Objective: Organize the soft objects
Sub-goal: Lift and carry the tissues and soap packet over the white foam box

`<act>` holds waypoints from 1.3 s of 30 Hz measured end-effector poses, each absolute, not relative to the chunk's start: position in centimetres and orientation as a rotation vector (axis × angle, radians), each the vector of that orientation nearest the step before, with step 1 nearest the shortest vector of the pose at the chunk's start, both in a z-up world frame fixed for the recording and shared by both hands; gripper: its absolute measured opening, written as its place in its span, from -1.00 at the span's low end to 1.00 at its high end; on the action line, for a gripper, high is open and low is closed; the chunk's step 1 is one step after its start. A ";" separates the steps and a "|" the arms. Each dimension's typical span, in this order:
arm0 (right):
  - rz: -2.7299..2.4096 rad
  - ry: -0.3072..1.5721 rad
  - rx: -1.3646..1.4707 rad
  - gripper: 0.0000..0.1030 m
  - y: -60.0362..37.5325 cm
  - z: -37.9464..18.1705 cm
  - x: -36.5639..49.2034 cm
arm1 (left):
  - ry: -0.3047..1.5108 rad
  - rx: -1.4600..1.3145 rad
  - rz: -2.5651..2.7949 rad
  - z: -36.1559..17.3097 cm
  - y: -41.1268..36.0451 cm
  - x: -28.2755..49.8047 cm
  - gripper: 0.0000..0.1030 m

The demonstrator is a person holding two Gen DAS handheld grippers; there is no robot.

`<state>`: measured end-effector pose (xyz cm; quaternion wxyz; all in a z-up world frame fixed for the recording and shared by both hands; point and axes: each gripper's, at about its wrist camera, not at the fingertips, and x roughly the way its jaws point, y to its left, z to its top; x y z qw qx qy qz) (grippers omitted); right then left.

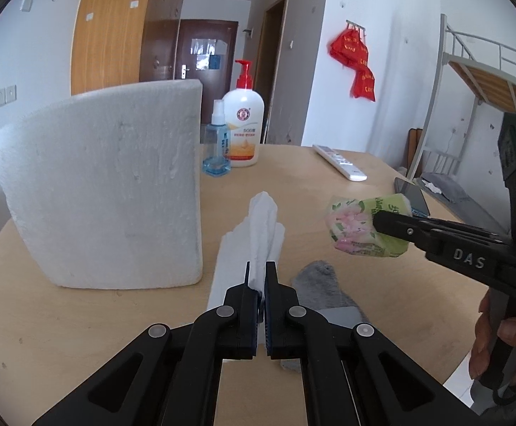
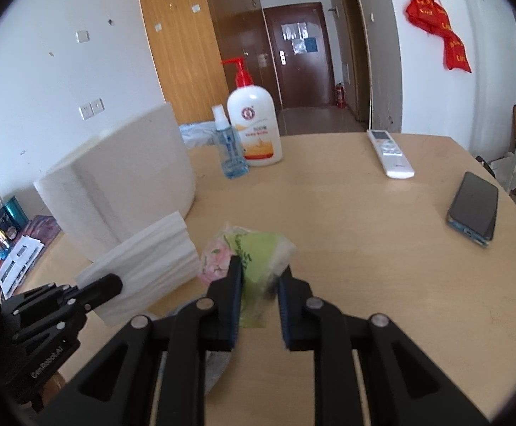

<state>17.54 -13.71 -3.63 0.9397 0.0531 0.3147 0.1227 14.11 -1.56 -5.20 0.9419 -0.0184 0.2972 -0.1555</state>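
Note:
My left gripper [image 1: 258, 273] is shut on a stack of folded white tissues [image 1: 261, 227], which sticks out forward from between the pads. In the right wrist view the same stack [image 2: 144, 266] hangs from the left gripper [image 2: 114, 285] at lower left. My right gripper [image 2: 259, 269] is shut on a soft green tissue pack with pink flowers [image 2: 254, 248], held clear of the table; in the left wrist view the pack [image 1: 357, 227] sits at the right gripper's tip [image 1: 382, 222]. A grey sock [image 1: 323, 287] lies flat on the round wooden table [image 2: 364, 230] between the two grippers.
A big white foam block [image 1: 105, 191] stands at the left. Behind it are a blue spray bottle [image 1: 216, 142] and a white lotion bottle with a red pump [image 1: 243, 120]. A white remote [image 2: 391, 154] and a dark phone [image 2: 474, 209] lie at the right. A hand [image 1: 495, 333] holds the right gripper.

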 end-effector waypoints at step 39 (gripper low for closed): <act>0.353 0.383 0.070 -0.58 -11.5 3.0 6.0 | 0.356 -0.001 -0.235 3.0 0.0 1.5 -0.95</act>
